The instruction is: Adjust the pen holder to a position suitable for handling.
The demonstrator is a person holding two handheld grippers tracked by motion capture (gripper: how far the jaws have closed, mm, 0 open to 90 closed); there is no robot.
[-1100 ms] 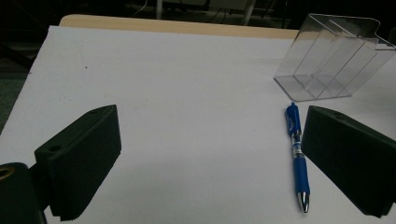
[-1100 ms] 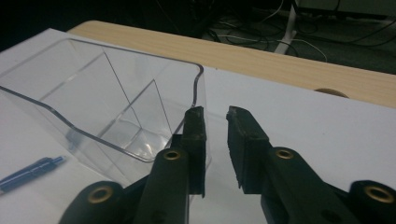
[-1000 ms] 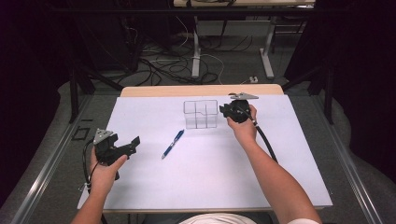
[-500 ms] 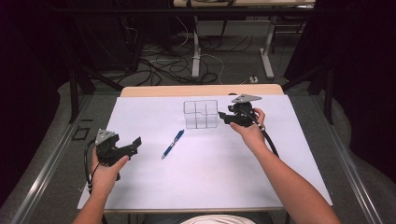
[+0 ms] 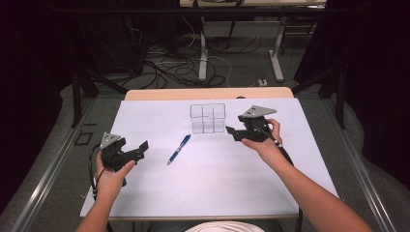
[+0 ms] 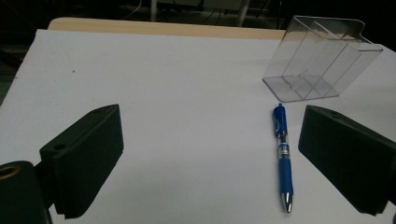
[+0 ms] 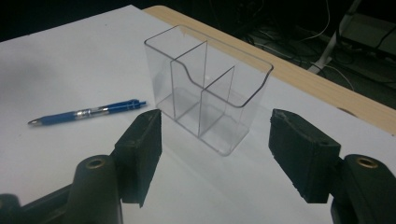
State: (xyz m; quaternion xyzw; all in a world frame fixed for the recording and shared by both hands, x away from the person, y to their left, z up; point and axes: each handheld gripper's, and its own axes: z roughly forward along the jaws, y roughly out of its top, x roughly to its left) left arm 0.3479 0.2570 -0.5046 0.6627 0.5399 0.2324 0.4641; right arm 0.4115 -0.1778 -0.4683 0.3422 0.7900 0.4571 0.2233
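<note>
The desk [image 5: 208,193] carries a white sheet, and on it sit the two things in play: a clear holder [image 5: 208,117] toward the far edge, about midway along it, and a blue pen [image 5: 178,149] lying flat nearer the middle, just on the near-left side of the holder.

The right tongs [image 5: 231,131] hover just beside the holder's right side, spread wide and holding nothing; in the right gripper view the holder [image 7: 208,91] stands between and beyond the two jaws. The left tongs [image 5: 141,148] are also spread and empty, near the left edge of the desk, with the pen [image 6: 282,156] lying off to one side of their line, close to one jaw.

The step in hand looks like steadying the holder and picking up the pen. To do it well, the right tongs should close on one thin wall or bracket the whole body gently, since clear plastic this light will probably slide on paper. The left tongs need to shift sideways until the pen sits centred between the jaws, then come down across the barrel, not along it.

The holder is see-through, upright, box-shaped, split by inner walls into compartments, all empty, with a scooped front rim. The pen is slim, blue, with a clear middle section and a silvery tip that points toward the near edge.
</note>
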